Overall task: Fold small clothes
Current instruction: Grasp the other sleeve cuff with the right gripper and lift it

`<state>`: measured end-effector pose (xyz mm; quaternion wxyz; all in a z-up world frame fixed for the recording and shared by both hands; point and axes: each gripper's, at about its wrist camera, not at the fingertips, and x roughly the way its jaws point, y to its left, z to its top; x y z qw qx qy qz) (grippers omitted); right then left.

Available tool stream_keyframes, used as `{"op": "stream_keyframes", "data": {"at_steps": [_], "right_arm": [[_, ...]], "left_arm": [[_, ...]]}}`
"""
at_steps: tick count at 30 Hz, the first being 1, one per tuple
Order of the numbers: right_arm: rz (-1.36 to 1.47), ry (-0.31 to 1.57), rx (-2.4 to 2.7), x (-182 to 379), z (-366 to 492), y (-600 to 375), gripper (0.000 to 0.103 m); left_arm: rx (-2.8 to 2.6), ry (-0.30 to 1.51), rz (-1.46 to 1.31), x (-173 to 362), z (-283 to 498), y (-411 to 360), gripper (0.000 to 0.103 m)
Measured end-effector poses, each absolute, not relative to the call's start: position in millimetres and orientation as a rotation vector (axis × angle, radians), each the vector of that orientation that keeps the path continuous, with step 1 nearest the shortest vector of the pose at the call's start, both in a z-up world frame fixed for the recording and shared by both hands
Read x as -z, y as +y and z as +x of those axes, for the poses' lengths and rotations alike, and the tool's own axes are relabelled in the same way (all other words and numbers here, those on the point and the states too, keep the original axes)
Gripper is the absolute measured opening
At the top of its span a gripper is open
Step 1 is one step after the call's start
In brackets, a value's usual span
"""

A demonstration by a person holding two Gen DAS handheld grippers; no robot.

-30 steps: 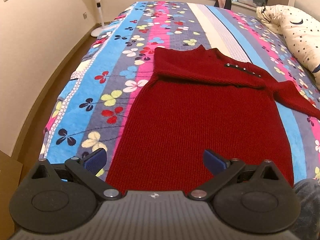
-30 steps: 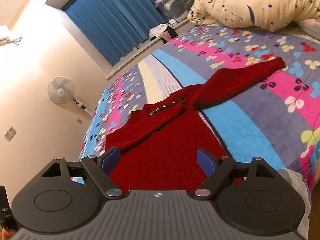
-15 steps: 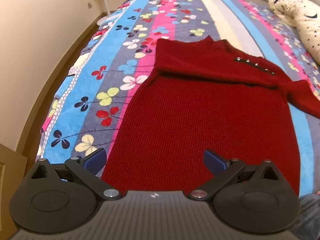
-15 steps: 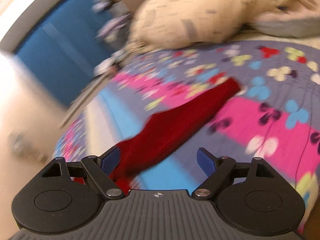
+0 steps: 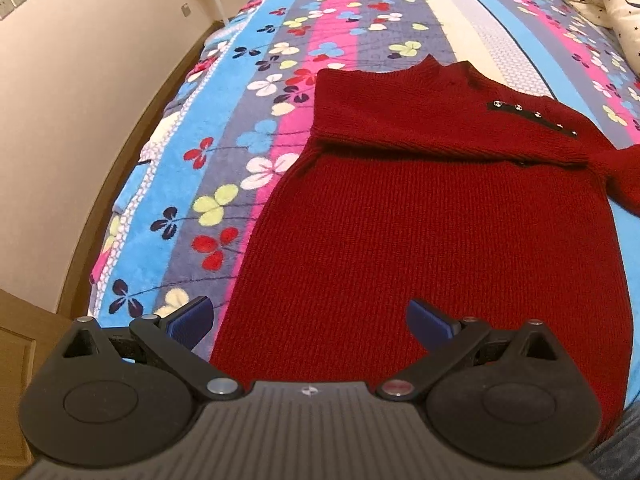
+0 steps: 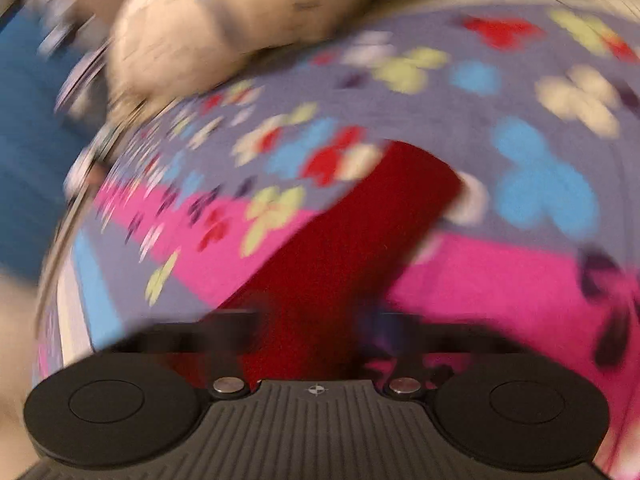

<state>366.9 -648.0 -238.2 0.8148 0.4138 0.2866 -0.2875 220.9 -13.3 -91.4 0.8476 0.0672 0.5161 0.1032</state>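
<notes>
Though motion-blurred – red sleeve (image 6: 360,240) between the right gripper (image 6: 316,332) jaws, contact unclear.

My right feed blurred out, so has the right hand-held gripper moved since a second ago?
Yes. The right hand-held gripper has swung right, from the sweater's body along its sleeve toward the pillow.

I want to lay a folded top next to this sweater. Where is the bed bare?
Bare bedspread runs between the red sweater body and the bed's wall-side edge, and beyond its collar. On the other side it is crowded: the outstretched sleeve lies there, with the starry pillow beyond.
</notes>
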Motion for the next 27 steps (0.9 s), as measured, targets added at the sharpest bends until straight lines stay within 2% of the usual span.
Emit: {"op": "stream_keyframes", "data": {"at_steps": [5, 8, 10, 17, 23, 27], "right_arm": [[0.978, 0.472, 0.643, 211, 307, -658, 0.012], [0.952, 0.631, 0.684, 247, 310, -664, 0.012], [0.960, 0.623, 0.701, 259, 315, -659, 0.012], [0.638, 0.598, 0.708, 200, 361, -614, 0.012], [0.129, 0.455, 0.466, 105, 426, -465, 0.012], [-0.107, 0.370, 0.195, 85, 455, -308, 0.014]], "left_arm": [[-0.204, 1.086, 0.152, 100, 225, -15, 0.103], [-0.192, 1.100, 0.151, 105, 231, -17, 0.103], [-0.186, 1.102, 0.126, 104, 234, -14, 0.103], [-0.214, 1.070, 0.084, 102, 239, 16, 0.103], [-0.249, 1.075, -0.001, 110, 244, 69, 0.103], [-0.331, 1.066, -0.048, 114, 246, 115, 0.103]]}}
